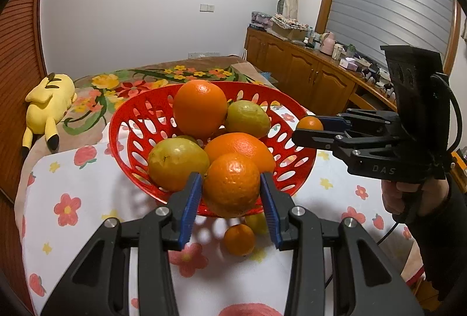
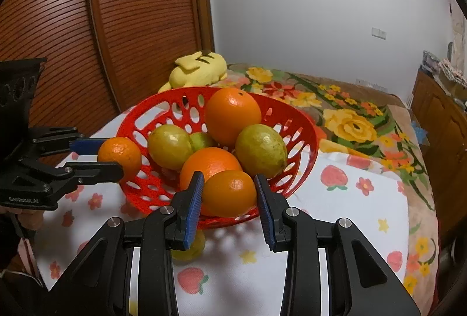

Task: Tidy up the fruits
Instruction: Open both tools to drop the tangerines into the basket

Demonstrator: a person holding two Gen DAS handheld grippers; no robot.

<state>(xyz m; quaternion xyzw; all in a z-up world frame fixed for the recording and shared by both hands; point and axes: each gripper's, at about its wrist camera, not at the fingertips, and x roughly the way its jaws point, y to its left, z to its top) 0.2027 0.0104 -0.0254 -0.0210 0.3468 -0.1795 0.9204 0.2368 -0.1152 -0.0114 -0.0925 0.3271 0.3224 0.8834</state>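
Observation:
A red slotted basket (image 1: 125, 111) (image 2: 306, 135) on the flowered cloth holds several oranges and yellow-green fruits. In the left wrist view my left gripper (image 1: 230, 183) is shut on an orange (image 1: 232, 178), held just before the basket's near rim. The right gripper (image 1: 308, 127) at the basket's right side grips a small orange (image 1: 310, 122). From the right wrist view, my right gripper (image 2: 228, 184) is shut on that orange (image 2: 229, 194), and the left gripper (image 2: 115, 158) holds its orange (image 2: 119, 152) at the basket's left rim.
A small orange (image 1: 239, 238) and a yellow fruit (image 1: 258, 224) (image 2: 188, 250) lie on the cloth under the basket's near side. A yellow plush toy (image 1: 51, 102) lies on the bed behind. Wooden cabinets (image 1: 306, 70) with clutter run along the right.

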